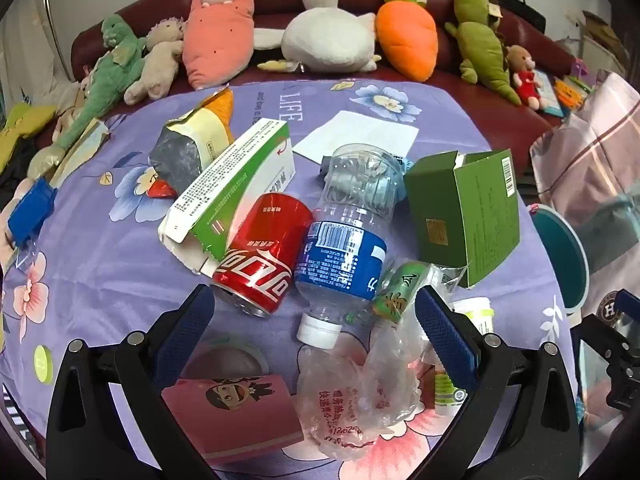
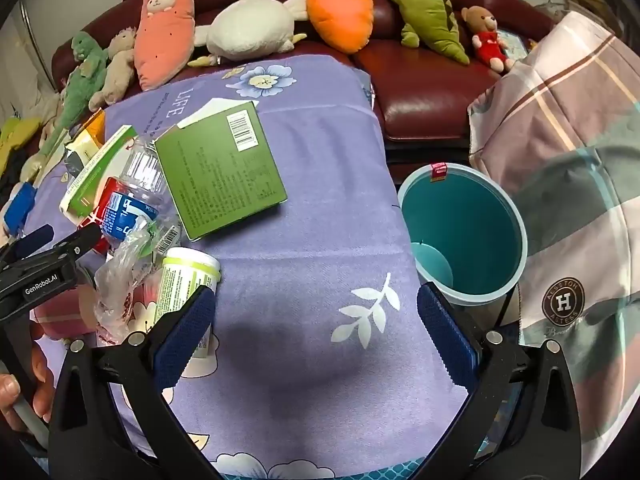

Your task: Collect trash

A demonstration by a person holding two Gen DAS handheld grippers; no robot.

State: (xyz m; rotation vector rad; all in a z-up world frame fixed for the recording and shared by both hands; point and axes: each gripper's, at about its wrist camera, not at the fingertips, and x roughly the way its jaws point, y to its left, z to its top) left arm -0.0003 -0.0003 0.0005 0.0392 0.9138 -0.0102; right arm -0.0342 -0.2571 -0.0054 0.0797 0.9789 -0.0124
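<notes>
Trash lies heaped on a purple flowered cloth (image 1: 100, 264). In the left wrist view I see a red cola can (image 1: 260, 256), a clear bottle with a blue label (image 1: 348, 240), a white-green carton (image 1: 236, 188), a green box (image 1: 464, 212), a crumpled clear plastic bag (image 1: 360, 392) and a pink card (image 1: 236, 412). My left gripper (image 1: 316, 320) is open, its fingers either side of the bottle cap and bag. My right gripper (image 2: 316, 320) is open and empty over bare cloth, next to a small white-green jar (image 2: 186, 276). A teal bin (image 2: 464, 236) stands right of the table.
Plush toys (image 1: 324, 36) line a dark red sofa (image 2: 424, 100) behind the table. A checked blanket (image 2: 568, 160) lies at the right, beside the bin. A snack bag (image 1: 192, 144) and white paper (image 1: 360, 136) lie farther back. A blue object (image 1: 32, 208) sits at the left edge.
</notes>
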